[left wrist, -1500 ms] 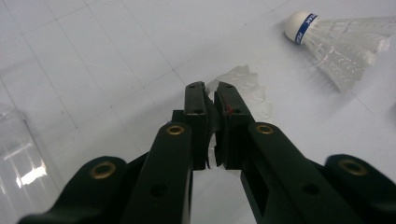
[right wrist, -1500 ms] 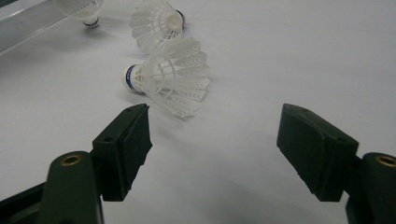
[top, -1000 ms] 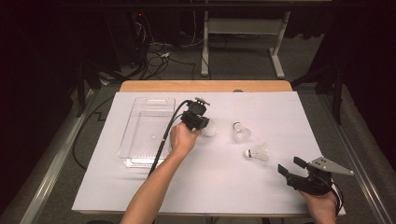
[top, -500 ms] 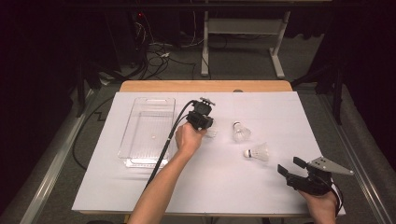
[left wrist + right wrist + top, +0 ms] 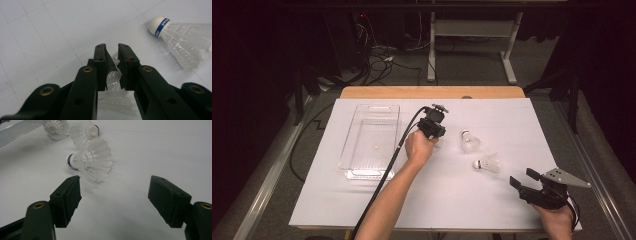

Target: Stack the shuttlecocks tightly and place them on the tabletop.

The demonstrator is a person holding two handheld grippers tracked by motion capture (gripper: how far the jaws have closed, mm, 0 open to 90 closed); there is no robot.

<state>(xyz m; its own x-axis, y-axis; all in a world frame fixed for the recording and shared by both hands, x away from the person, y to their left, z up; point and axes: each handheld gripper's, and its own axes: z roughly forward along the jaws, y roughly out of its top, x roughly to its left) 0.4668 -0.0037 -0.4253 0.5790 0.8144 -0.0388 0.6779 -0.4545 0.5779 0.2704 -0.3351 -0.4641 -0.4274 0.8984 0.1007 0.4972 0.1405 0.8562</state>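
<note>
Here the shuttlecock (image 5: 113,80) sits between the jaws of the left gripper (image 5: 112,53), near the table's (image 5: 412,200) middle, right of the tray (image 5: 371,107). The jaws have just been opening a little, yet the pads look still on its skirt. I judge it very light and easily crushed; the cork is safer to hold. The right gripper (image 5: 113,195) stands wide open, empty.
</note>
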